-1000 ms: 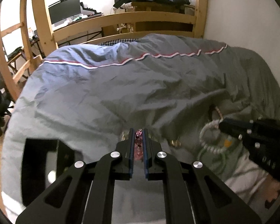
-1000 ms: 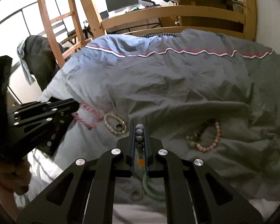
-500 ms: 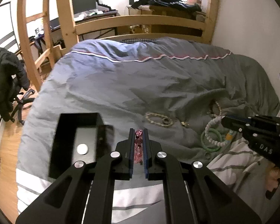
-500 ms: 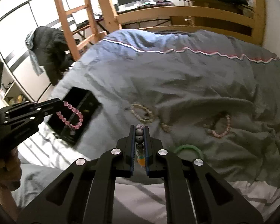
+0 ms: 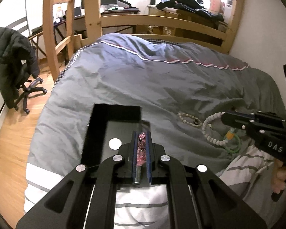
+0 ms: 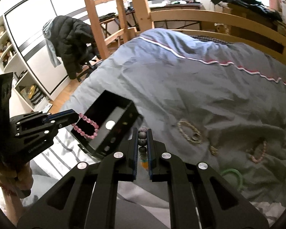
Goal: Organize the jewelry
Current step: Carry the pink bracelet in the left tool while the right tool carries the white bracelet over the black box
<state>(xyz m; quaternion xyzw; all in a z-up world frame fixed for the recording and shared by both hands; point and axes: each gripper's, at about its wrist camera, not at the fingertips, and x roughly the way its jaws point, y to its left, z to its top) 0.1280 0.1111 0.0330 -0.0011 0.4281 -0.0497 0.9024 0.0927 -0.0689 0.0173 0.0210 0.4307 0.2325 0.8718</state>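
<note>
My left gripper (image 5: 141,136) is shut on a pink bead bracelet (image 6: 85,126), which hangs above the open black jewelry box (image 5: 97,127); the box (image 6: 104,114) lies on the grey duvet. My right gripper (image 6: 142,131) is shut on a grey-white bead bracelet (image 5: 209,131) with an orange bead, held above the bed right of the box. A gold chain bracelet (image 6: 189,131), a pink-and-olive bead bracelet (image 6: 259,152) and a green bangle (image 6: 233,175) lie on the duvet.
The bed (image 5: 162,80) has a wooden frame (image 5: 162,21) at its far end and a wall on the right. An office chair with a black jacket (image 5: 11,61) stands on the wood floor to the left. A white striped sheet (image 5: 143,206) lies near me.
Both grippers have risen and pulled back with their bracelets. The left gripper has come over the black box, which now lies under the pink bracelet.
</note>
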